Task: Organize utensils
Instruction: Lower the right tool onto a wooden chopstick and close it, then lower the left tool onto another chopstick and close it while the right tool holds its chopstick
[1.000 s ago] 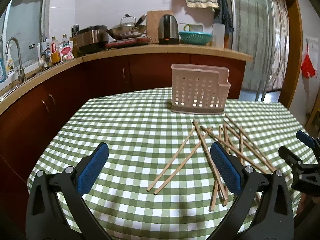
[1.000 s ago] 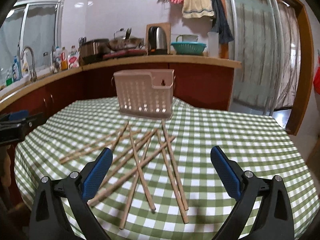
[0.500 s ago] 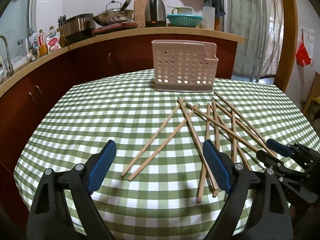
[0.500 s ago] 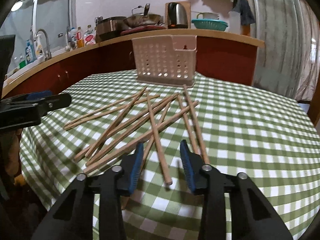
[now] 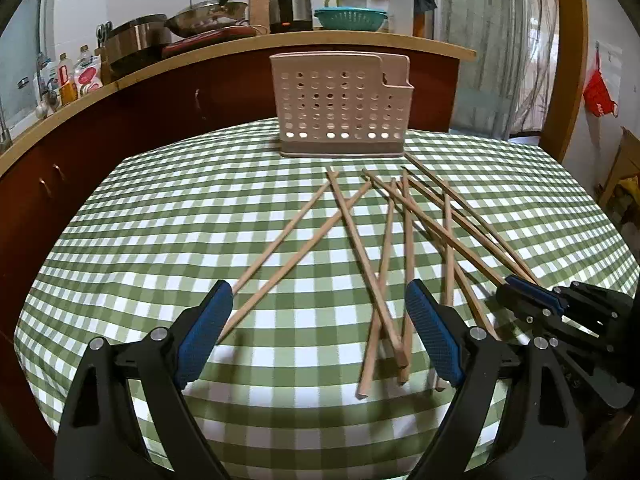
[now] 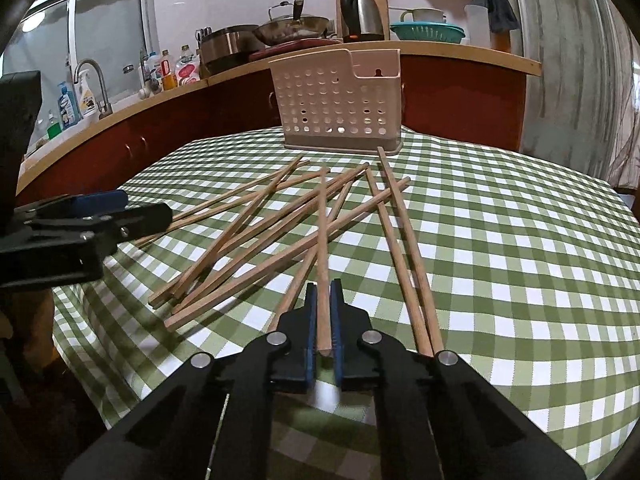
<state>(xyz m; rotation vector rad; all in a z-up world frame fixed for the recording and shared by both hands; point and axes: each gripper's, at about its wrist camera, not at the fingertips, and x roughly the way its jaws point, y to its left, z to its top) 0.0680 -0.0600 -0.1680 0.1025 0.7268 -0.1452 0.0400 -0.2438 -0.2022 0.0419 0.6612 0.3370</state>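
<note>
**Right hand-held gripper clamped on one chopstick that points straight ahead at the holder**

The right hand-held gripper (image 6: 323, 312) is clenched on the near end of a long, pale wooden chopstick (image 6: 322, 236). The stick's long axis runs straight out along the fingers, away from the gripper and toward the beige perforated plastic utensil holder (image 6: 336, 100), which stands upright well beyond the stick's far tip on the green-and-white checked bench (image 6: 500, 240). So grip and stick are in line, and the holder lies dead ahead and slightly to the right of that line. As I judge it, the coming move turns on this: the stick lies flat while the holder opens upward, so the far tip must be raised and tipped over the rim before it can drop in.

The rest of the scattered wooden chopsticks (image 6: 248, 240) lie crossed just ahead and to the left of the right gripper; two more lie close along its right side. The held stick crosses over some of them, so lifting it may drag a neighbour.

The left hand-held gripper (image 5: 320, 336) is released, fingers spread wide, holding nothing. It hovers low over the bench, with the near ends of two chopsticks (image 5: 296, 240) by its left finger and a crossed bundle (image 5: 384, 280) by its right. The right gripper is the one engaged; both stand about equally far from the holder (image 5: 340, 104).
</note>
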